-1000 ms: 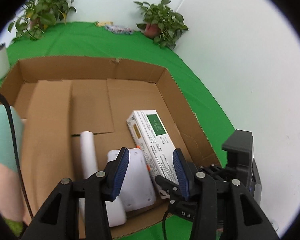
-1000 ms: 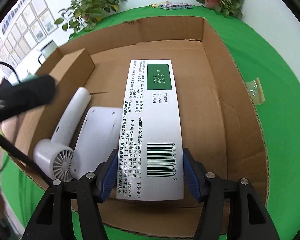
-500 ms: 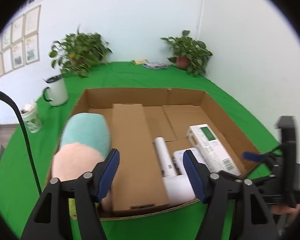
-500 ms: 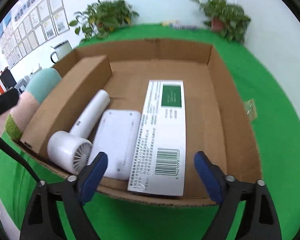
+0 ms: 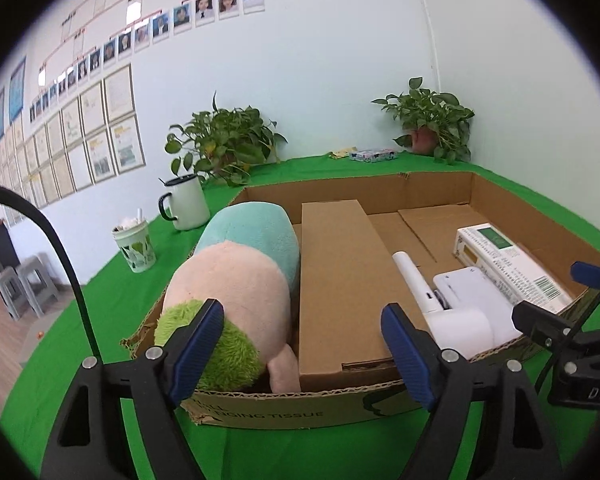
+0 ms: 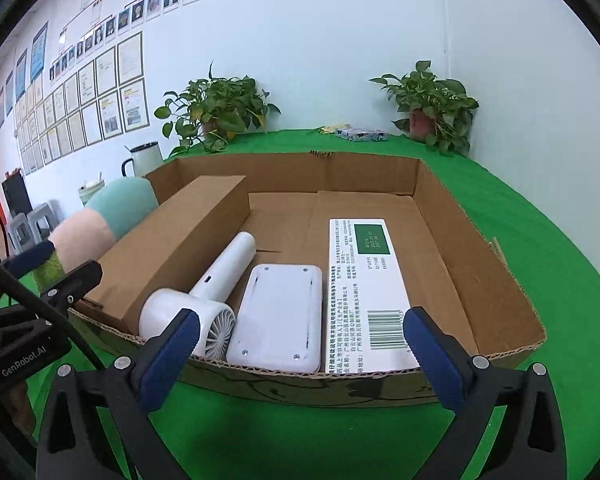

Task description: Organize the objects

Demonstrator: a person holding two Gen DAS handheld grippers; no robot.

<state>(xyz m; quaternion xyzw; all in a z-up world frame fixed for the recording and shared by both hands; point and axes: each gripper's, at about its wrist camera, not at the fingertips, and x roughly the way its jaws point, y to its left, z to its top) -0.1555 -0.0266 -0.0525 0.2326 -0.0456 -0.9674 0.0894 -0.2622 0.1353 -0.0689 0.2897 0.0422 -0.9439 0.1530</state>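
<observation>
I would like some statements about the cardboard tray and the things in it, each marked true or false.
1. The white handheld fan lies inside the cardboard tray. True.
2. The medicine box stands upright. False: it lies flat.
3. The plush toy is in the tray's left end. True.
4. The right gripper holds the medicine box. False: its jaws are opening, nothing between them.
5. The mug is inside the tray. False: it stands outside on the green cloth.
</observation>
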